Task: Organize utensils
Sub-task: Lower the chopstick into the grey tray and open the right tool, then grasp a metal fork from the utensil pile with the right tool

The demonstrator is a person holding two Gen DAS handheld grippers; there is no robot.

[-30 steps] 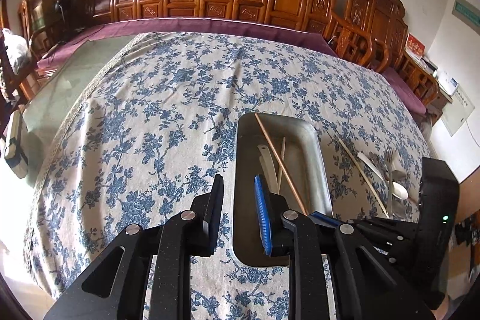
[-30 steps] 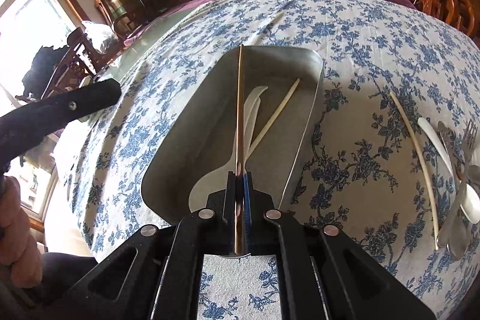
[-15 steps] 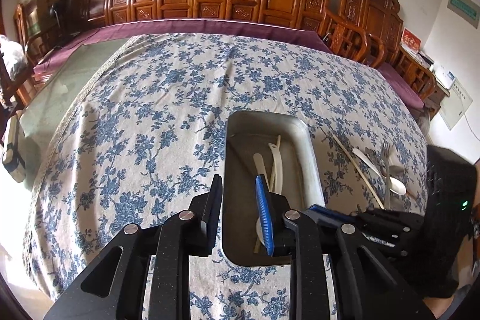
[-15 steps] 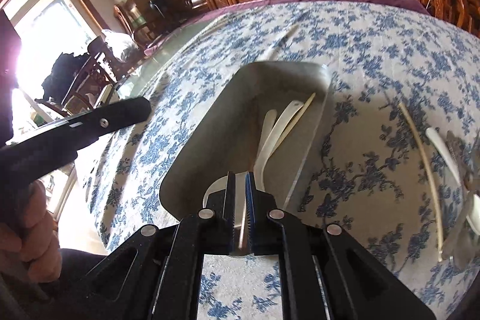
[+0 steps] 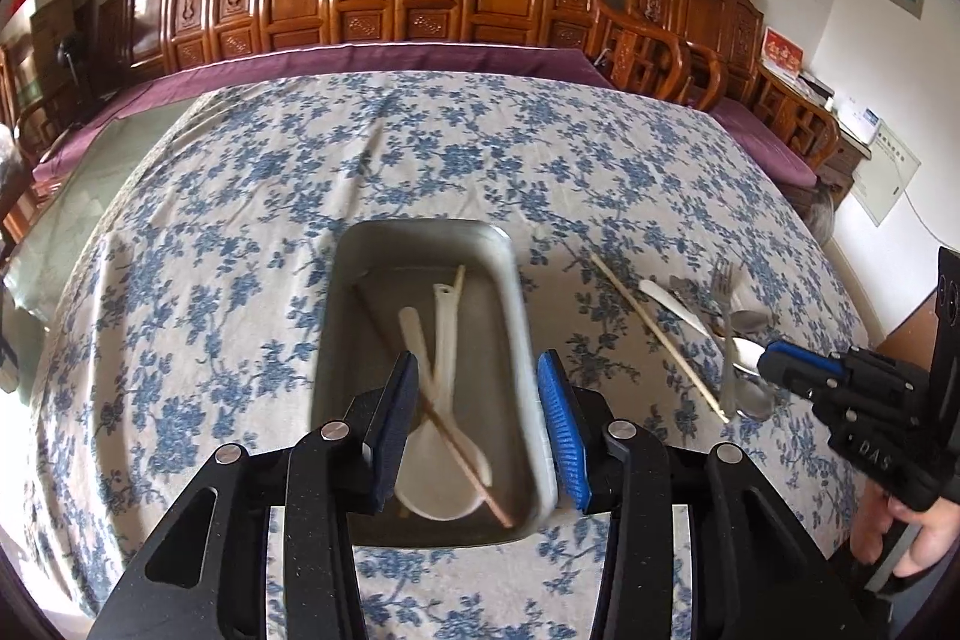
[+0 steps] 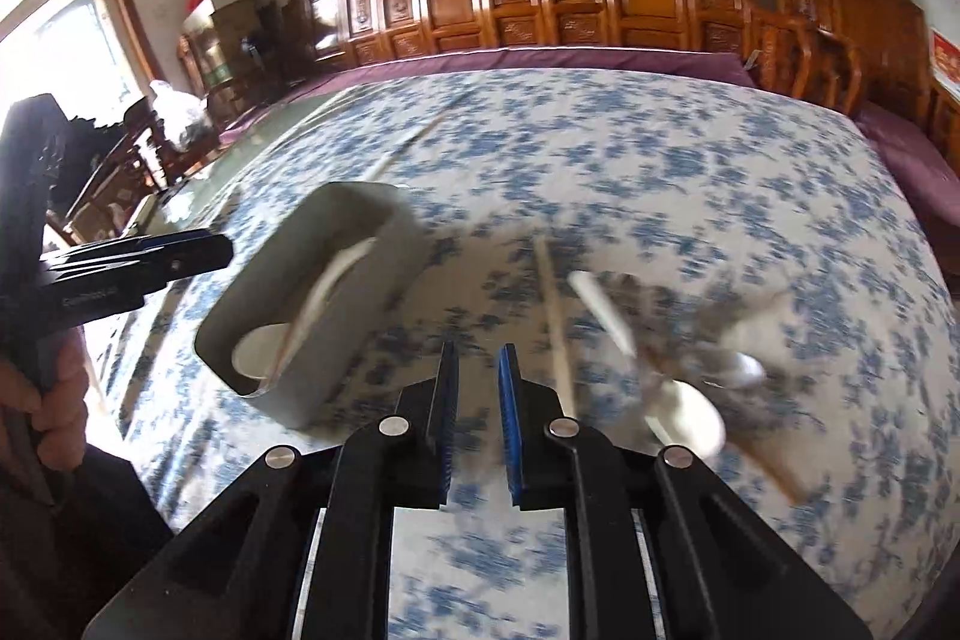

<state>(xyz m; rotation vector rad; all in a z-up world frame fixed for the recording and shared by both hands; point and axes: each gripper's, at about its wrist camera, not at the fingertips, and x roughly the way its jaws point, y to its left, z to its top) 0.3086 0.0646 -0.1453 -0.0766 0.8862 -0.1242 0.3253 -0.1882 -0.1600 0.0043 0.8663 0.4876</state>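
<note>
A surface (image 5: 252, 196) under a blue-flowered cloth carries a metal tray (image 5: 519, 298) holding white spoons (image 5: 447, 328) and chopsticks (image 5: 462, 451); more utensils (image 5: 729, 334) lie on the cloth right of it. The left tongs (image 5: 474, 424) have just been opening and stand spread, empty, over the tray. The right tongs (image 6: 478, 412), also just opening, are slightly parted with nothing between them

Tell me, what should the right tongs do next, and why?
Probably reach down for the pale chopstick on the cloth. The right tongs, whose jaws have just been opening, are empty and sit just left of it, while its brown partner already lies in the metal tray.
</note>
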